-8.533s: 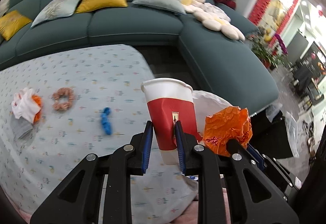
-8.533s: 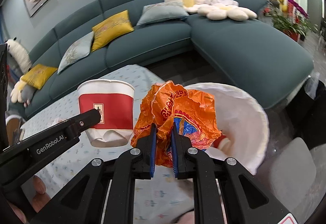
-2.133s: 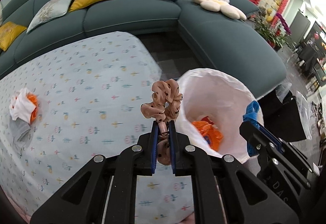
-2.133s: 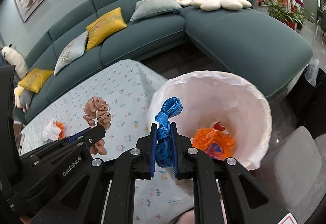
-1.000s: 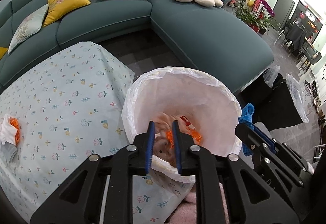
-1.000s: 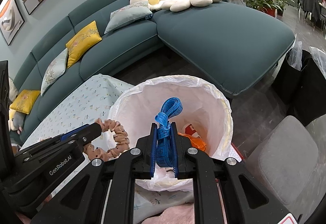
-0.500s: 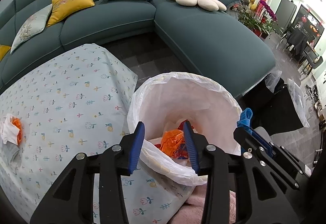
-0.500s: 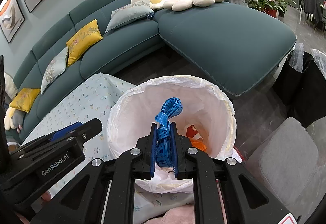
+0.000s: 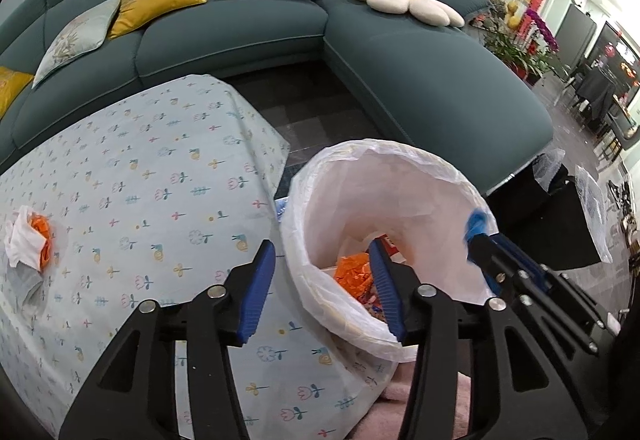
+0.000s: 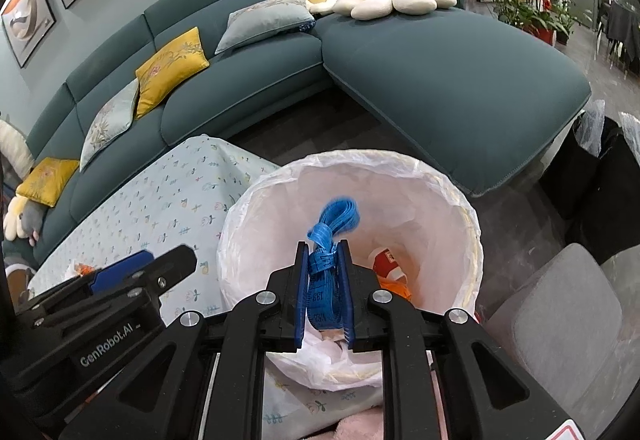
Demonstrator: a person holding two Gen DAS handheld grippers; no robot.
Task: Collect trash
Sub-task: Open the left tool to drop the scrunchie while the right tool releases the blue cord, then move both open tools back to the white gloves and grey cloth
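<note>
A bin lined with a white bag (image 9: 424,175) stands at the table's right edge, also in the right wrist view (image 10: 460,207). Orange wrapper (image 9: 352,272) and a red-and-white cup (image 10: 386,260) lie inside. My left gripper (image 9: 322,272) is open and empty over the bin's near rim. My right gripper (image 10: 323,272) is shut on a bundled blue tape measure (image 10: 332,224), held over the bin; it shows at the right in the left wrist view (image 9: 478,224). A white and orange crumpled wad (image 9: 30,236) lies on the table's left.
The table has a pale floral cloth (image 9: 152,175). A teal sectional sofa (image 9: 432,79) with cushions curves behind the table and bin. A grey seat (image 10: 560,320) sits right of the bin. Black bags (image 9: 560,224) stand on the floor at the right.
My left gripper dropped the pink scrunchie into the bin, opened wide and drew back toward the table. My right gripper still holds the blue tape measure over the bin.
</note>
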